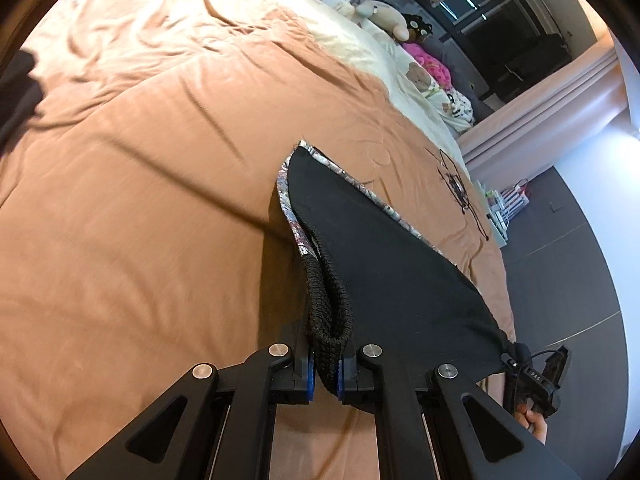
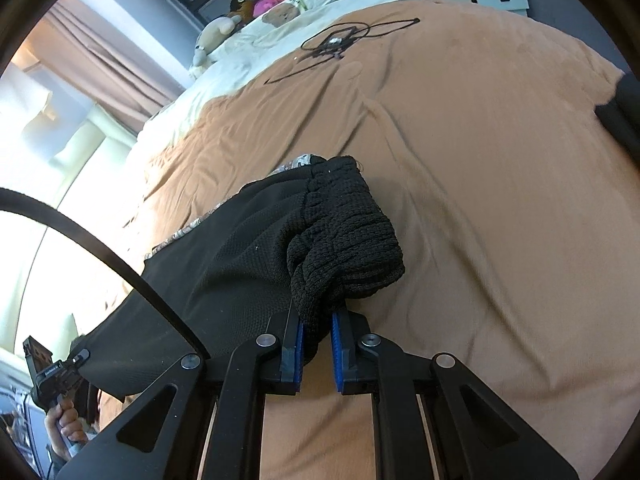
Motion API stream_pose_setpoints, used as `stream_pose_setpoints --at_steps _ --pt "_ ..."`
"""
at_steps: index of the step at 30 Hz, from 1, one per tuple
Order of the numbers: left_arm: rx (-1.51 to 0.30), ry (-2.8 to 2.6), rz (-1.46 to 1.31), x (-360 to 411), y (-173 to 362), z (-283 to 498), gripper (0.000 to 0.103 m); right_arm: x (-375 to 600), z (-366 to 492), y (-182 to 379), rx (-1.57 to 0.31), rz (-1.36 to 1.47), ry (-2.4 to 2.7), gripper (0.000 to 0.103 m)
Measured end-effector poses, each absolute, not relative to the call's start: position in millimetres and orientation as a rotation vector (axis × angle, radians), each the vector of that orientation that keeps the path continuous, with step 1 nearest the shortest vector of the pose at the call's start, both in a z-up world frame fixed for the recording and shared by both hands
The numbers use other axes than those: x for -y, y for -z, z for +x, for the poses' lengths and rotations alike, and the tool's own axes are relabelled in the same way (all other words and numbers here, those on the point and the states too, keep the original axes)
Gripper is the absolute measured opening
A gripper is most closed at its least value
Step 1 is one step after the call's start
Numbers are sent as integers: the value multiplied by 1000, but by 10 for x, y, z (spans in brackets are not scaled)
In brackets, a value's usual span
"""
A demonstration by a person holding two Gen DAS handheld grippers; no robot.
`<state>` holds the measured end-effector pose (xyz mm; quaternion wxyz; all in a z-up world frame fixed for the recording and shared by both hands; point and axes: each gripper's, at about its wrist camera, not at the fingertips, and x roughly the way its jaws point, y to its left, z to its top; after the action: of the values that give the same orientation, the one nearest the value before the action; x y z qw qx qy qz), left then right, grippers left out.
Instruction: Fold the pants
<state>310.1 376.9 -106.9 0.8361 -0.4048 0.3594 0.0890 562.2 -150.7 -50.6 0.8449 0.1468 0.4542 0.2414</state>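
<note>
Two grippers, left (image 1: 325, 376) and right (image 2: 317, 354), fingers clamped on pants (image 1: 384, 264) waistband above bed (image 1: 140, 200); folding unfinished.

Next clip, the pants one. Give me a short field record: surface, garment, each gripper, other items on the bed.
surface: bed with orange-brown blanket
garment: black pants with patterned trim, stretched between both grippers above the blanket
left gripper: shut on ribbed knit end of the pants
right gripper: shut on bunched ribbed knit end of the pants
other items: tangled black cable, plush toys by the cream sheet, dark cloth at the bed's edge
</note>
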Motion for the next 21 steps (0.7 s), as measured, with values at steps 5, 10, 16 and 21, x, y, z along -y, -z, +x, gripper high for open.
stream_pose_setpoints --at_steps 5,10,16,21 --pt "-745 -204 -890 -3691 1088 2641 7 1558 5370 479 -973 301 -533 8" --pt "-735 -217 -916 -3623 1108 2278 7 1562 5135 447 -976 277 -550 8" --pt "-733 -217 -929 -3549 1096 1923 7 1590 4922 414 -979 253 -571 8" --pt "-743 -211 -926 -3536 1147 1720 7 1561 4833 425 -981 214 -565 8"
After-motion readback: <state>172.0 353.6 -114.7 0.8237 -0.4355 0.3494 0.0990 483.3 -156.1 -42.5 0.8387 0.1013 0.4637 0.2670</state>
